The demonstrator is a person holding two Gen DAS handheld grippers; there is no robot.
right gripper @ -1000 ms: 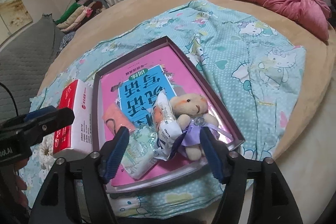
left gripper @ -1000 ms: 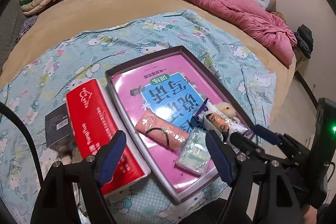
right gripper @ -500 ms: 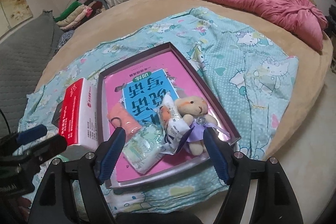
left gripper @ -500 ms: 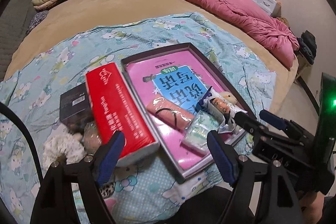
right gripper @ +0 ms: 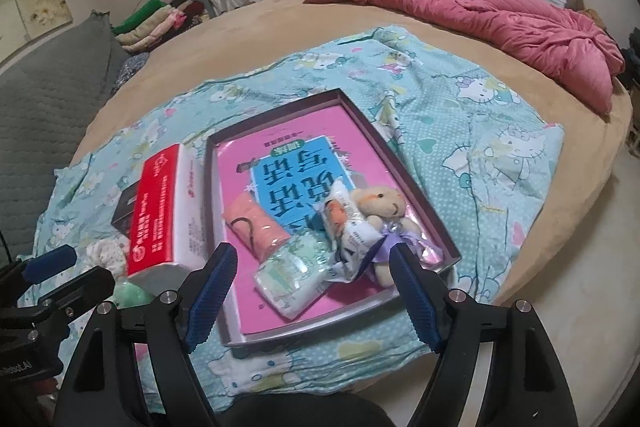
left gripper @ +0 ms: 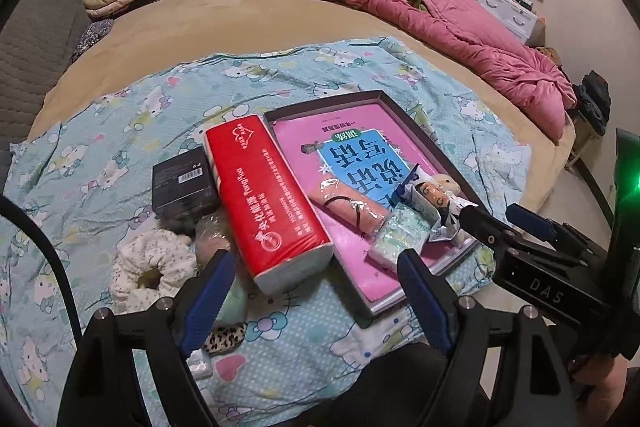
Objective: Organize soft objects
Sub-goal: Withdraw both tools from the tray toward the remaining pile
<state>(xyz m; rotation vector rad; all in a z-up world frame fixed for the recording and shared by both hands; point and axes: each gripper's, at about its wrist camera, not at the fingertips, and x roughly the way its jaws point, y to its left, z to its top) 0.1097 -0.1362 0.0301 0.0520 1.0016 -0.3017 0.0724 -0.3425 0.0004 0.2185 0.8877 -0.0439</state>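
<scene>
A shallow box [right gripper: 424, 203] with a pink book inside lies on the Hello Kitty sheet. In it are a small teddy bear [right gripper: 380, 205], a printed snack packet [right gripper: 348, 227], a green tissue pack [right gripper: 296, 273] and a pink rolled towel [right gripper: 256, 227]. Left of the box lie a red tissue pack [left gripper: 264, 199], a white scrunchie [left gripper: 150, 263], a leopard scrunchie [left gripper: 224, 341] and a pale green soft item [left gripper: 234, 301]. My left gripper [left gripper: 316, 299] is open above the sheet's near edge. My right gripper [right gripper: 314, 293] is open and empty over the box's near end.
A black box [left gripper: 182, 183] sits beside the red tissue pack. A pink quilt [right gripper: 480, 11] lies at the far right of the round bed. Folded clothes [right gripper: 160, 23] are stacked at the far left. The bed edge drops off to the right.
Both grippers have pulled back from the box and the left one has swung left, bringing the scrunchies and black box into view. Nothing was picked up.
</scene>
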